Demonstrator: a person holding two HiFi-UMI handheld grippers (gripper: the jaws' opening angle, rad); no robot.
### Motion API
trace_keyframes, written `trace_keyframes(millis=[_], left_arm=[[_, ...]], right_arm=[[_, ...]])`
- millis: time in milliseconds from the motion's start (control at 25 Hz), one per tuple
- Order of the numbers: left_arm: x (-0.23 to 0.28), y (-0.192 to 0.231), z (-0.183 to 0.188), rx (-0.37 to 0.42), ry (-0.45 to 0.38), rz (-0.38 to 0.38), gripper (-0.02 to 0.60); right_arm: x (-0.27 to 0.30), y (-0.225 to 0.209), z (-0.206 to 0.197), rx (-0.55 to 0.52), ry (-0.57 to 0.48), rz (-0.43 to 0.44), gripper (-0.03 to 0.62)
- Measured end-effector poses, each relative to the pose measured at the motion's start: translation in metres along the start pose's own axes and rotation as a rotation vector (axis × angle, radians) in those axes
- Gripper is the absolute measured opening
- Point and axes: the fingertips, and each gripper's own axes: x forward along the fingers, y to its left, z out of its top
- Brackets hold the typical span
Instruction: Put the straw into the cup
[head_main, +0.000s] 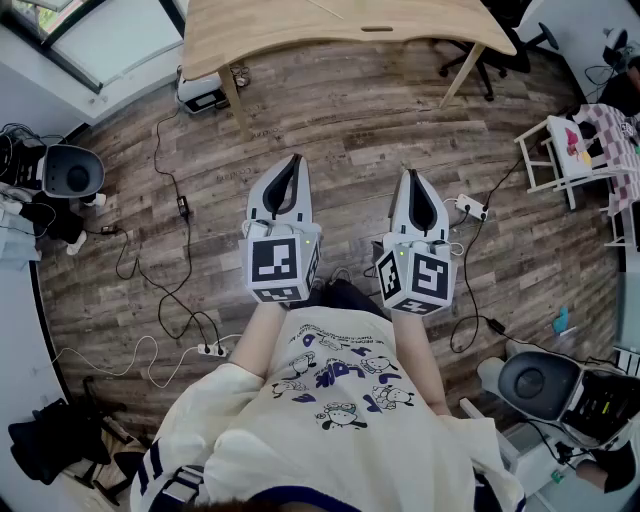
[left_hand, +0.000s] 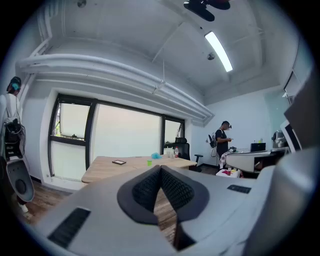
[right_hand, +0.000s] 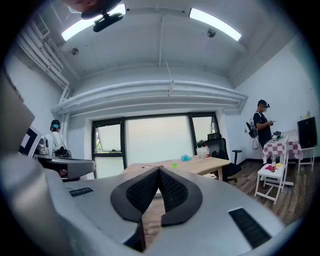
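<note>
Both sets of jaws are pressed together, nothing between them. Left gripper (head_main: 296, 160) and right gripper (head_main: 412, 174) are held side by side above the wood floor (head_main: 350, 110). A small green cup (right_hand: 174, 164) stands on the wooden table (right_hand: 220, 162), well ahead of the jaw tips. The straw is too small to make out.

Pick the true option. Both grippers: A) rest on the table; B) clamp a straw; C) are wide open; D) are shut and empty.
D: the left gripper and right gripper each show pads meeting at the tips, nothing between, above the wooden floor.
</note>
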Motion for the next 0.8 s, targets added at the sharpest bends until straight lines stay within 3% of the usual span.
trace_keyframes(millis=[800], left_arm=[[0.0072, 0.0, -0.0027, -0.009, 0.009, 0.028, 0.023]], right_arm=[[0.0079, -0.0092, -0.0072, 0.049, 0.001, 0.005, -0.005]])
